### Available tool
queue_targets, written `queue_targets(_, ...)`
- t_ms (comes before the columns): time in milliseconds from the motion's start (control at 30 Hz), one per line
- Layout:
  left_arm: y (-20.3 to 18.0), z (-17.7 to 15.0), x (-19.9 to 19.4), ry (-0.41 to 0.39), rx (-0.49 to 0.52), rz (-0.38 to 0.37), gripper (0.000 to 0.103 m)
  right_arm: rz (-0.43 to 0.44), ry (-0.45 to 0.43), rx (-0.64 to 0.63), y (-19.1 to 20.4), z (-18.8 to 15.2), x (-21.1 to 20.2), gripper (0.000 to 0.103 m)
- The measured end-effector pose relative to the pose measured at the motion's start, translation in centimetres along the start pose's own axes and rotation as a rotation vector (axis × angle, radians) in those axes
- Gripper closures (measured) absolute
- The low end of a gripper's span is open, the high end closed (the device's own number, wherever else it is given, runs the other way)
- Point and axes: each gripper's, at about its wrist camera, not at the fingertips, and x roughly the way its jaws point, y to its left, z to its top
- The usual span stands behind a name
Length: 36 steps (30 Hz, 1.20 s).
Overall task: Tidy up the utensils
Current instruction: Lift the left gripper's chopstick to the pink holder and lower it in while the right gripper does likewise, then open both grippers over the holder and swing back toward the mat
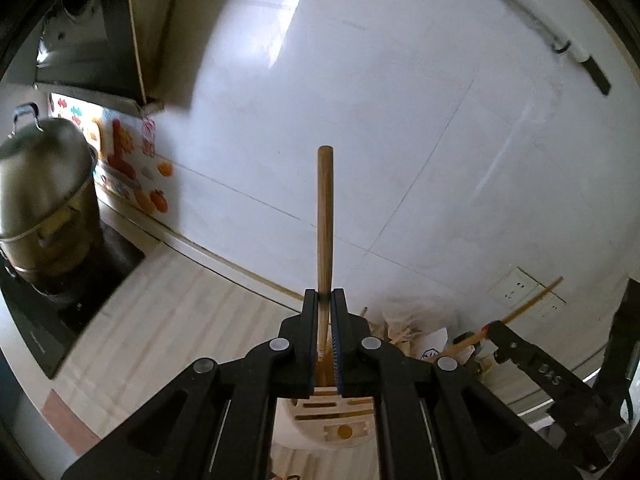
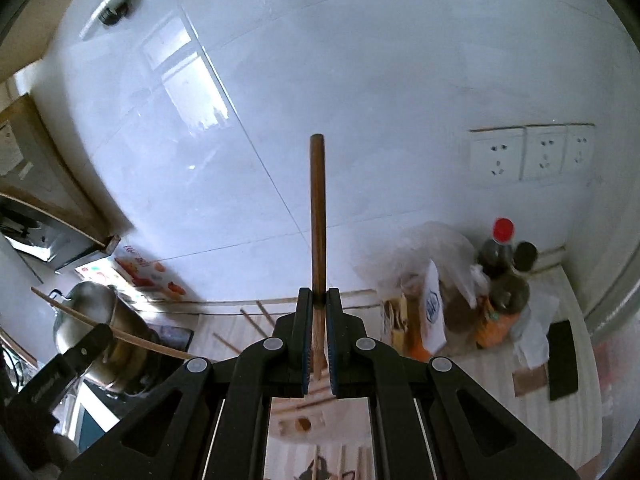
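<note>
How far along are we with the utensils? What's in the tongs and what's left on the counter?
Nothing looks slotted yet. In hand: the left tongs are shut on one chopstick, the right tongs on another chopstick, both raised above the slotted holder. Left: loose chopsticks lie on the counter by the wall.

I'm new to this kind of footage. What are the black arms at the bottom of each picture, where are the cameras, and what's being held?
No robot here: a person carries a hand-held gripper in each hand, each with a fisheye camera looking along its two black fingers. The left hand-held gripper is shut on a light wooden chopstick; the right hand-held gripper is shut on a darker wooden chopstick. Each also appears at the other view's edge. Below sit a white slotted utensil holder, a steel lidded pot, loose chopsticks and a red-capped bottle.
</note>
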Motion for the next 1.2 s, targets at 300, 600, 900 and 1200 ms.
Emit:
queue_targets(300, -0.2, -1.4, 6.8, 0.138, 0.021, 0.041, 0.099, -0.022, 0.119, -0.023, 0.8, 0.8, 7.4, 0.096)
queue_targets(600, -0.9, -2.0, 5.8, 0.14, 0.087, 0.074, 0.081, 0.029, 0.307, -0.014, 0.0, -0.6, 12.3, 0.087)
queue_targets(900, 2.3, -3.6, 1.2, 0.007, 0.154, 0.204, 0.0, 0.003, 0.197, 0.03, -2.8, -2.1, 5.9, 0.05)
queue_targets(1200, 6.7, -10.4, 4.1, 0.14, 0.226, 0.331, 0.0, -0.063, 0.169, 0.051, -5.7, -9.5, 3.8, 0.02)
